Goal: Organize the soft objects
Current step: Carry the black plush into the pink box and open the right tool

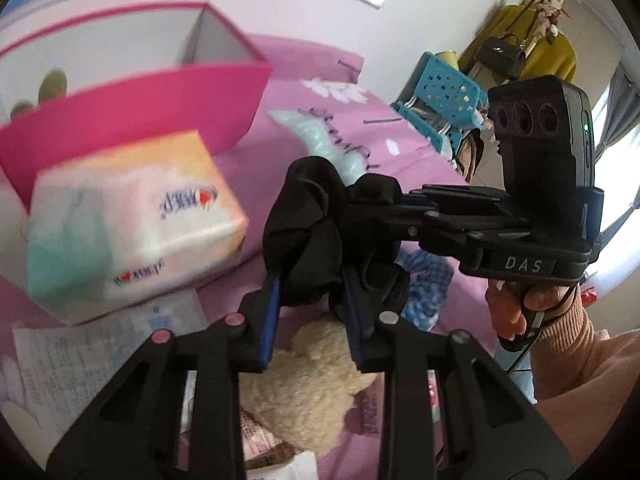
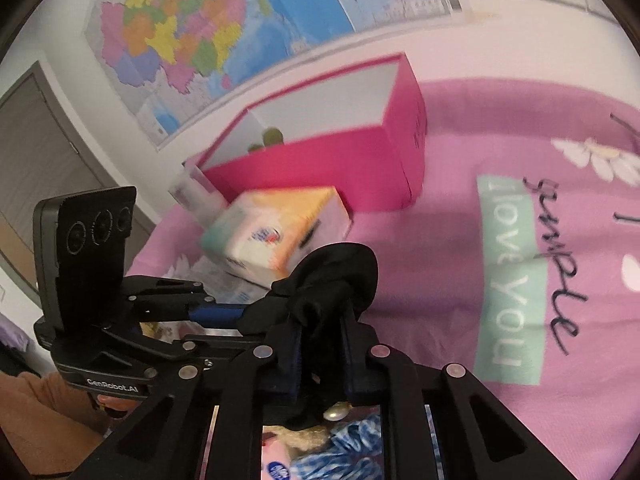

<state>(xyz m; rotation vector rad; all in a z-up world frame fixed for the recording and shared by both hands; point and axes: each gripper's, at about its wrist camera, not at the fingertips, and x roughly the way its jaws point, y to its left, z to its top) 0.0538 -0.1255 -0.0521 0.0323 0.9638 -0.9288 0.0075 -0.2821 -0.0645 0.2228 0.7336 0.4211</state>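
Left wrist view, both grippers' fingers clamped on black scrunchie

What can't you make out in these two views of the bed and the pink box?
- Pink box contents: the near wall hides most, both views.
- Tissue pack print: blurred.
- Cream plush: left gripper covers its top.
- Black cloth: bunched, its shape unclear.
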